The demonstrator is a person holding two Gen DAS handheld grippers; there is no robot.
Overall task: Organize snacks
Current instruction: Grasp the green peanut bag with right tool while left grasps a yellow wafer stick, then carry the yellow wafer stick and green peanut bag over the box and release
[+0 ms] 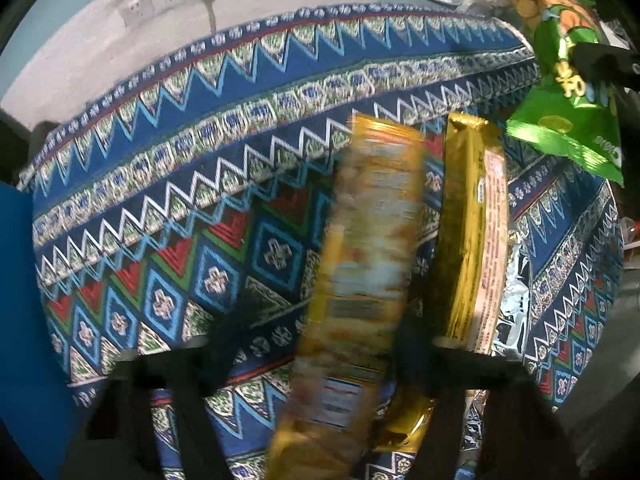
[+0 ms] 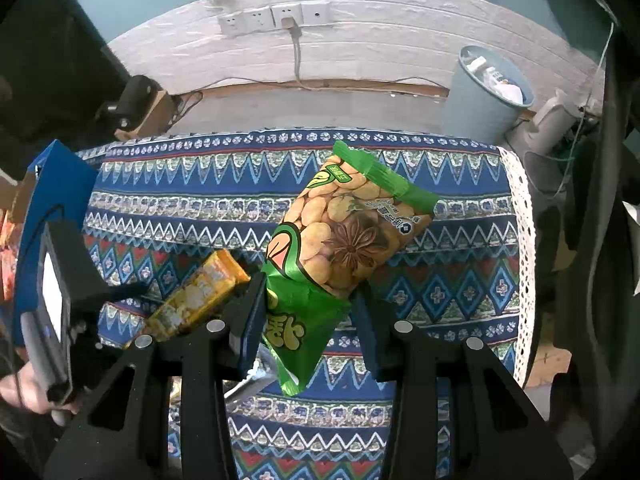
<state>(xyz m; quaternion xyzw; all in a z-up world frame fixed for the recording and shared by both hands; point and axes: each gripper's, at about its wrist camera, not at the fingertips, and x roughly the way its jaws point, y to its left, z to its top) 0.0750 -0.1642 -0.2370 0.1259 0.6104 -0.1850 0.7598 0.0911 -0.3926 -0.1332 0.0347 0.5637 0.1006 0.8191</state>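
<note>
The right gripper (image 2: 306, 312) is clamped on the lower part of a green snack bag (image 2: 340, 236), whose bottom corner hangs below the pads while its upper end tilts away toward the far right, clear of the patterned tablecloth (image 2: 440, 288). In the left wrist view the same bag (image 1: 568, 92) appears at the upper right, pinched by dark fingers.

The left gripper (image 1: 316, 360) has a long yellow wrapper (image 1: 360, 280) running up between its fingers; the wrapper is smeared with motion blur, so whether the pads actually press on it I cannot tell. Just to the right of it lies a second gold bar (image 1: 472, 232), lengthwise on the cloth, with a crinkled silver packet (image 1: 512, 304) touching its right edge. Seen from the right wrist, the yellow wrapper (image 2: 196, 296) lies slanted just left of the right gripper, and a hand (image 2: 20, 388) at the lower left grips the handle of the other tool.

Farther off, a blue box (image 2: 60, 184) stands at the left edge of the table. Beyond the table sit a grey bin (image 2: 480, 100) and a row of wall sockets (image 2: 276, 18).
</note>
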